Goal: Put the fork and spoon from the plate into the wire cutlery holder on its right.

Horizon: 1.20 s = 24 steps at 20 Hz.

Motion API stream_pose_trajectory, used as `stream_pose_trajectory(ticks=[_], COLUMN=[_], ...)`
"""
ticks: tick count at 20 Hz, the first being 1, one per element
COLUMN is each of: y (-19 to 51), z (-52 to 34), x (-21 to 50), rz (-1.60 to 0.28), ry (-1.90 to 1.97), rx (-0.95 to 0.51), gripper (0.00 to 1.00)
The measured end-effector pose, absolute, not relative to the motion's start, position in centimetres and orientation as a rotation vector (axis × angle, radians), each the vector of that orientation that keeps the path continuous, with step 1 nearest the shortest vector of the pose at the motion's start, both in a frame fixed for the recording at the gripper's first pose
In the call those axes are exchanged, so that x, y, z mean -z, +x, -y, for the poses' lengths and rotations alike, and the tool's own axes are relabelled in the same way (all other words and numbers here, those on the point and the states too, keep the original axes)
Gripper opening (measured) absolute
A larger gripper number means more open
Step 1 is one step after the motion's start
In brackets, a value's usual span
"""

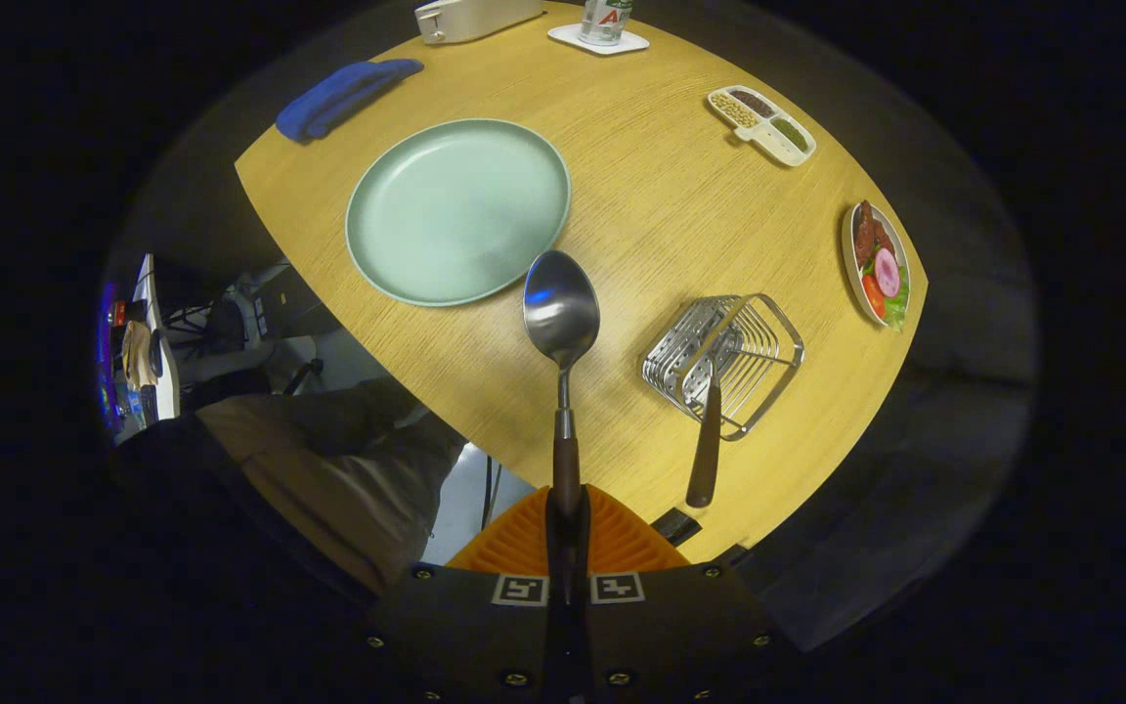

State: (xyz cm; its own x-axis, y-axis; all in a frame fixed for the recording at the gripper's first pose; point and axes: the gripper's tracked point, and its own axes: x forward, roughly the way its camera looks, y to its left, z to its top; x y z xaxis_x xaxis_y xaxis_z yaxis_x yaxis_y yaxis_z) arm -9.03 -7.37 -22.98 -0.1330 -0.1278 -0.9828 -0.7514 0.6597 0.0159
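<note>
two items | gripper [566, 528] clamps spoon [561, 311] above table edge | fork [707, 430] in holder [724, 362]

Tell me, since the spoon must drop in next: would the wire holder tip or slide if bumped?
Probably slides: the holder looks light, thin wire on smooth table. It could tip, since the fork leans out over its rim. The claw, shut on the spoon, should lower gently.

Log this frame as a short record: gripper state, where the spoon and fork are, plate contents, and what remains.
gripper: fingers shut on the spoon's handle
spoon: held above the table, bowl pointing ahead, between plate and wire cutlery holder
fork: head in the wire cutlery holder, brown handle sticking out
plate: green, nothing on it
remaining: spoon into the holder
</note>
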Motion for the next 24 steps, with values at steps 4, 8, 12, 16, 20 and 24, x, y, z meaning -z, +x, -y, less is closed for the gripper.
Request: stream_pose_trajectory(ticks=[4,8,12,16,20,24], y=[-8.3,-6.1,-3.7,-2.6,-1.6,-0.4], z=[10.6,14.6,17.0,16.1,16.1,16.0], x=[19.8,18.7,20.4,22.7,24.3,24.4], rz=[-1.654,-1.689,-1.738,-1.8,-1.871,-1.94], ry=[-0.732,-0.754,-0.815,-0.875,-0.938,-1.041], rx=[-0.622,-0.546,-0.431,-0.429,-0.428,-0.419], gripper=[0.01,0.01,0.02,0.01,0.02,0.02])
